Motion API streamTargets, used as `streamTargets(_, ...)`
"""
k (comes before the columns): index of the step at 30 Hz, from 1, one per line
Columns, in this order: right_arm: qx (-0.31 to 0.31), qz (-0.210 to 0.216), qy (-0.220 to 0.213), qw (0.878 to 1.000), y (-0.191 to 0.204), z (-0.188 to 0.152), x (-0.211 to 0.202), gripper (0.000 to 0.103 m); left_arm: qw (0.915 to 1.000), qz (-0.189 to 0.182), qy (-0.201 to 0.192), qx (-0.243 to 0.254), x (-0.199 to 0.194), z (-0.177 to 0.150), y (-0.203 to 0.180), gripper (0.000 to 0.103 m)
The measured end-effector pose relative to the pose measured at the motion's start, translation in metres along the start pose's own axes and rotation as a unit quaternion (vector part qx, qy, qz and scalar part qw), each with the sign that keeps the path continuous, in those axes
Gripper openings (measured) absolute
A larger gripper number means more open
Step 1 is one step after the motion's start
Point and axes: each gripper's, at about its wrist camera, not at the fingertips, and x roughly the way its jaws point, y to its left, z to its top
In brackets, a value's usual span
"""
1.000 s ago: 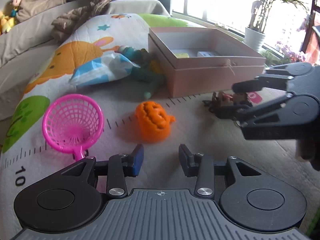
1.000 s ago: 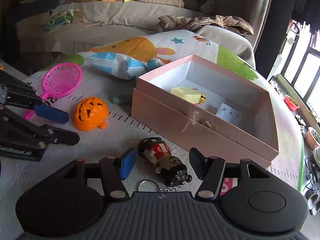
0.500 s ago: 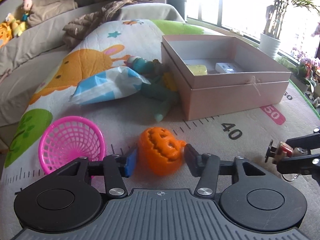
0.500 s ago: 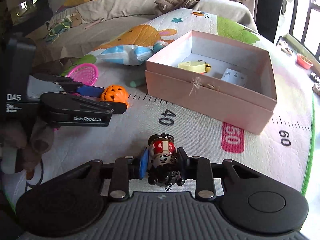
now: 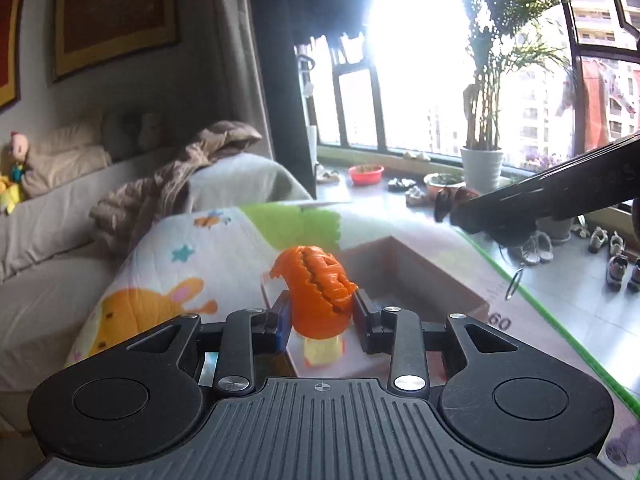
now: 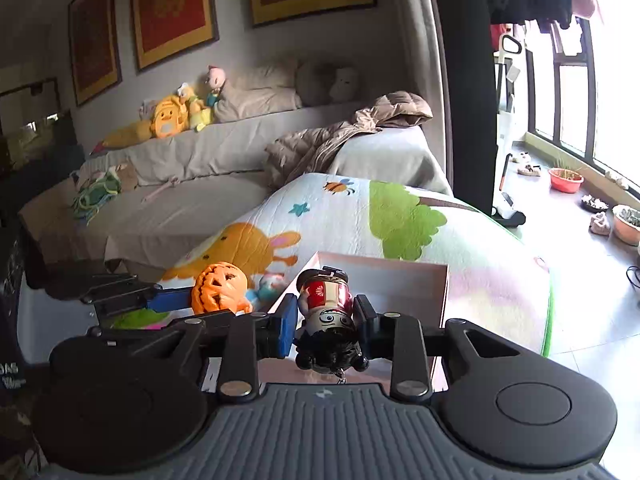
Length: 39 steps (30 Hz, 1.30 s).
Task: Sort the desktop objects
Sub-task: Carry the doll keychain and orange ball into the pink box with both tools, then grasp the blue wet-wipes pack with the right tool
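In the pink box [image 5: 420, 276], a yellow toy [image 5: 322, 352]

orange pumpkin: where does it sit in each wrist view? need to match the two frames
Left wrist: pumpkin at lower centre, clamped between the left gripper fingers, in front of the pink box.
Right wrist: pumpkin left of centre, at the tip of the left gripper that reaches in from the left edge, left of the box.
Shared landmark: the orange rabbit print on the mat.

each claw [image 5: 320, 316] is matte black with a ribbed grey deck, silver screws and one blue pad [image 6: 289, 330].
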Motion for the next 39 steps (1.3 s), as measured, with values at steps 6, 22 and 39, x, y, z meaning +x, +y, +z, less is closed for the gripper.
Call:
streamTargets(6, 0.044, -0.046, 0.009, 0.998, -0.027, 0.026, 0.057, 0.051, 0.9997, 0.017, 0.015, -0.013, 0.027, -0.001, 0.005, 0.088)
streamTargets(22, -0.021, -0.037, 0.064, 0.997, 0.029, 0.005, 0.109, 0.075, 0.9785, 0.110, 0.144, -0.099, -0.021, -0.114, 0.075, 0.102)
streamTargets(39, -0.049, 0.045, 0.217, 0.974, 0.149, 0.016, 0.313, 0.080, 0.9695, 0.118, 0.156, -0.148, -0.050, -0.149, 0.104, 0.103)
